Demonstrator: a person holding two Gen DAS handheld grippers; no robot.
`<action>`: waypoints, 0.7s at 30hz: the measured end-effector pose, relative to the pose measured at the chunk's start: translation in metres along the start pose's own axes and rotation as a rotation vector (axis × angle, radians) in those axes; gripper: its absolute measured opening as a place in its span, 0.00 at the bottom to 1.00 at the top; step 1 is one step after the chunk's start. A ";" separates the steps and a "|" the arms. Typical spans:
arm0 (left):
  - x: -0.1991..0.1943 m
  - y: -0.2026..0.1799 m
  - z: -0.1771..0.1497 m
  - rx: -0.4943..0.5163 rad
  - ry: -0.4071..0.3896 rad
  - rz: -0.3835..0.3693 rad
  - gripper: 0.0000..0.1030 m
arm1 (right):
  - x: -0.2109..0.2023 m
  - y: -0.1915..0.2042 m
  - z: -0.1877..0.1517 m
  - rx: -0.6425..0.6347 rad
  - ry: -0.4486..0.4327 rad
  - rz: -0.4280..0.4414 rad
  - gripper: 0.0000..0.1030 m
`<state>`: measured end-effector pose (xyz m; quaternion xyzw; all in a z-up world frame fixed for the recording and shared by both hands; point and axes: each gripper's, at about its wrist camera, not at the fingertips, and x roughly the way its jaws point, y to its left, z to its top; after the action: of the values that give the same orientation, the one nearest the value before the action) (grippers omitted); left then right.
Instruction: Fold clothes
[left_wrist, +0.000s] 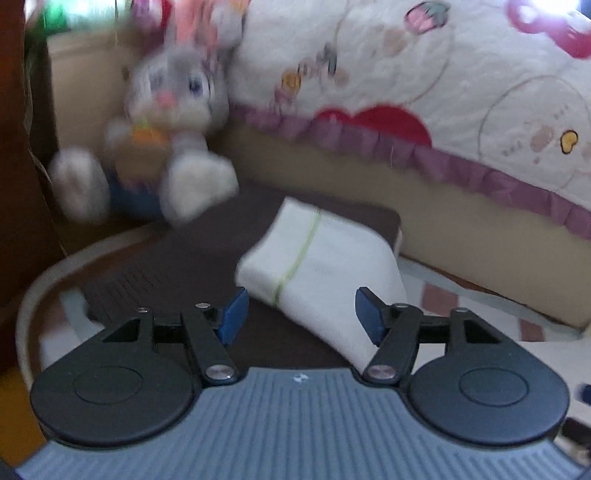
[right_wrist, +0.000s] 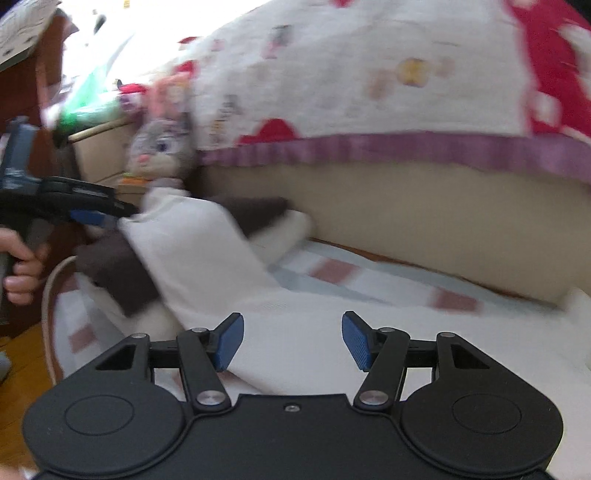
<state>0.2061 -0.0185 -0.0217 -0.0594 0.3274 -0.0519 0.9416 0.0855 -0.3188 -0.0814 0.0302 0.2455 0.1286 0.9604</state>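
A folded white garment (left_wrist: 325, 258) with a thin green line lies on a dark brown cloth (left_wrist: 192, 258) on the bed. My left gripper (left_wrist: 301, 315) is open just behind it, and the garment's near corner reaches in between the blue pads (left_wrist: 232, 317). The right wrist view shows the same white garment (right_wrist: 199, 251) on the brown cloth (right_wrist: 118, 273), with the left gripper (right_wrist: 96, 218) at its far left corner, held by a hand (right_wrist: 22, 269). My right gripper (right_wrist: 291, 341) is open and empty above a spread white cloth (right_wrist: 314, 321).
A grey and white plush bunny (left_wrist: 173, 122) sits behind the garments. A white quilt (left_wrist: 461, 81) with red hearts and a purple frill hangs over a beige ledge (left_wrist: 443, 206). A checked sheet (right_wrist: 332, 273) covers the bed. Wooden furniture (left_wrist: 14, 184) stands at the left.
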 end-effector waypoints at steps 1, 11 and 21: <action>0.005 0.003 -0.001 -0.007 0.022 0.005 0.62 | 0.010 0.009 0.005 -0.030 -0.006 0.031 0.62; 0.003 -0.021 -0.021 0.100 -0.068 -0.102 0.25 | 0.031 0.039 0.000 -0.013 0.060 0.071 0.62; -0.033 -0.099 -0.041 0.316 -0.149 -0.367 0.16 | -0.026 -0.012 -0.055 0.215 0.124 -0.036 0.62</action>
<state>0.1488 -0.1147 -0.0190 0.0266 0.2288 -0.2681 0.9354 0.0399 -0.3373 -0.1188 0.1207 0.3174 0.0859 0.9366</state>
